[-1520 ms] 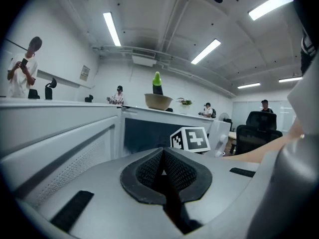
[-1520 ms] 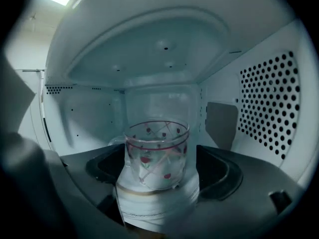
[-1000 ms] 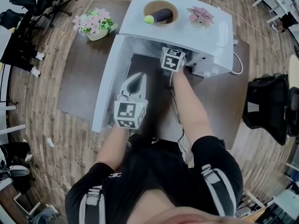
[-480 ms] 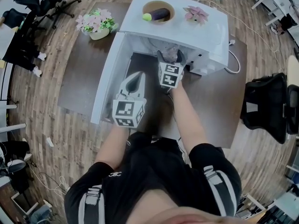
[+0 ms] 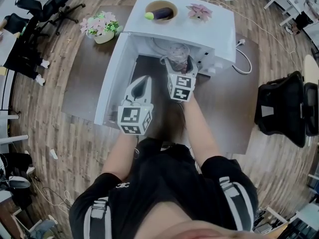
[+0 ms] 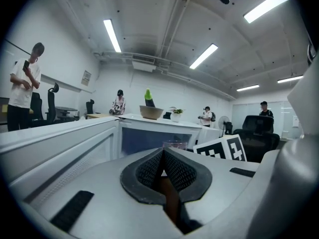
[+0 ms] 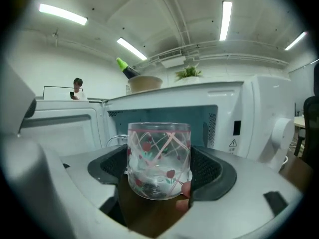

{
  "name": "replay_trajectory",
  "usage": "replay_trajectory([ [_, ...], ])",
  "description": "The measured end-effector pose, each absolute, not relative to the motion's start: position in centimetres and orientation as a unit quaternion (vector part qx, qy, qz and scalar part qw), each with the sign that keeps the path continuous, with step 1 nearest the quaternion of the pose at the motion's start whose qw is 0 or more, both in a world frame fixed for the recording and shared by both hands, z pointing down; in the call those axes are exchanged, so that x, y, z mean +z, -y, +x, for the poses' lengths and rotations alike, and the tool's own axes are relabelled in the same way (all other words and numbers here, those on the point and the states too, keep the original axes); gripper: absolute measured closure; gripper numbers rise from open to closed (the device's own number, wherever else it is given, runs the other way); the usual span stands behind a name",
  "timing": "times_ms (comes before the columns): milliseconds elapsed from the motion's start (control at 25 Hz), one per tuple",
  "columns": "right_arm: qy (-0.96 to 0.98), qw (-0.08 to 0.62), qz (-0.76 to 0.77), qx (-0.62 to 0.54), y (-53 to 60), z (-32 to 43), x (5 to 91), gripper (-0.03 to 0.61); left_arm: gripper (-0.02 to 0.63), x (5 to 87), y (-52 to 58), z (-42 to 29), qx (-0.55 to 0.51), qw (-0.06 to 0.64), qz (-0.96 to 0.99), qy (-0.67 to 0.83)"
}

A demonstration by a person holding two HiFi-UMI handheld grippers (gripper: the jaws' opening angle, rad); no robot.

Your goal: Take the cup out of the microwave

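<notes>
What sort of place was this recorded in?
Probably an open-plan office or lab, not a kitchen: office chairs around the table, strip lights on a bare ceiling, and people standing in the background.

Left gripper (image 6: 163, 158), jaws together, aimed at the open microwave (image 6: 149, 124).

The ribbed black pads meet along one seam with nothing between them. Just past the tips shows the clear rim of the cup (image 6: 174, 144), in front of the microwave's dark opening. The white door (image 6: 60, 143) stands swung open on the left, near side. A marker cube (image 6: 222, 150) sits right of the cup. On the microwave's top stand a tan bowl (image 6: 151, 112) holding something green-tipped and, to its right, a small plant (image 6: 175, 112). Far off are several people, office chairs and desks, under long ceiling lights.
</notes>
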State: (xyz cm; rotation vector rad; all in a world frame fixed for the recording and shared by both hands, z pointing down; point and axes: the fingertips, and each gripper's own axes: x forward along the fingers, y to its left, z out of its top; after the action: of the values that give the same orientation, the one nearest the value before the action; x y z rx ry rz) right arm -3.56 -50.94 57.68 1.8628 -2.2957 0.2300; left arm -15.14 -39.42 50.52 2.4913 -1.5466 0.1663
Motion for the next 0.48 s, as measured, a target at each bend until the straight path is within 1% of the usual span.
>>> replay_trajectory([
  [240, 0.776, 0.062, 0.626, 0.037, 47.1, -3.2, 53.0, 0.181, 0.621, 48.7, 38.4, -15.6, 0.044, 0.089, 0.840, 0.533],
  [480, 0.773, 0.021, 0.634, -0.002, 43.7, -2.0, 46.5, 0.181, 0.621, 45.2, 37.5, -15.3, 0.021, 0.068, 0.844, 0.532],
])
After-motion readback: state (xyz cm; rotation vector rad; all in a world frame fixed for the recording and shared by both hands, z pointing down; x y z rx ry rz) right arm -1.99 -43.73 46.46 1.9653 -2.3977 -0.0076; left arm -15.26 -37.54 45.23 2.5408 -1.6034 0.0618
